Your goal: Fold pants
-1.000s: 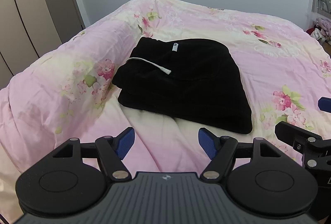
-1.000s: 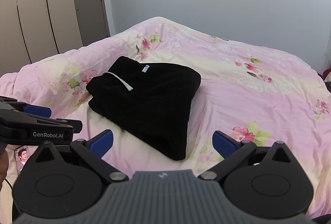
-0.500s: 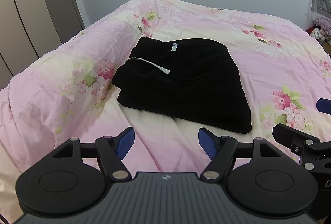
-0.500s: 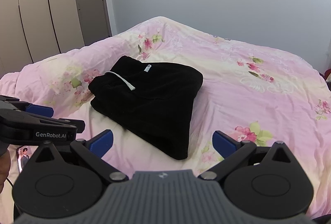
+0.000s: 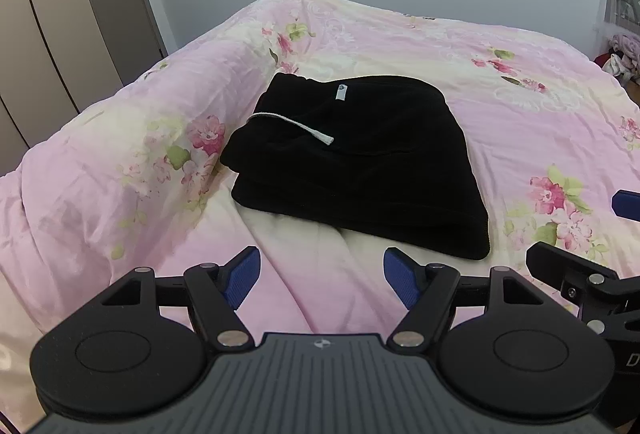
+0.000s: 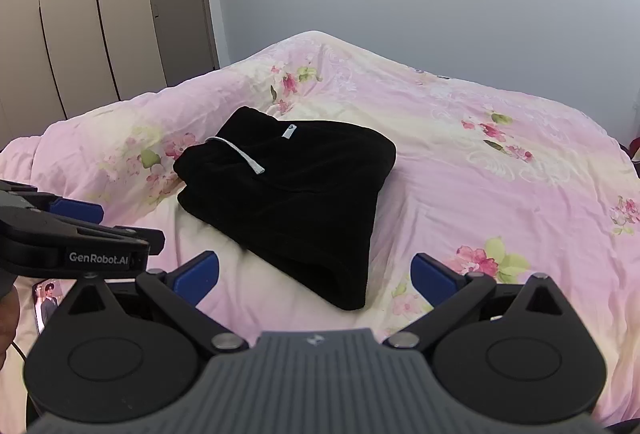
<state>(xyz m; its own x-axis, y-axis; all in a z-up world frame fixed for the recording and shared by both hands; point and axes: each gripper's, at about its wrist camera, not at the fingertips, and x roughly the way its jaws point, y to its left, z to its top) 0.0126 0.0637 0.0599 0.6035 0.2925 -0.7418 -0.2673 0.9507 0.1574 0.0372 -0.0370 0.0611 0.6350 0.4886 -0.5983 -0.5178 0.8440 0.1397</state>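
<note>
left gripper [image 5: 322, 276] and right gripper [image 6: 314, 276] hang side by side with fingers spread, gripping nothing; at twelve o'clock beyond them, black pants [image 5: 356, 165] lie folded on the pink floral quilt [image 5: 520, 73].

The left gripper [image 5: 321, 276] is held level, its two blue-padded fingers [image 5: 240, 280] spread wide with nothing between them. The right gripper [image 6: 315, 280] is held level too, its jaws spread wider and equally bare. Each shows in the other's view: the right one at about 3 o'clock from the left wrist, the left one at about 9 o'clock from the right wrist.
</note>
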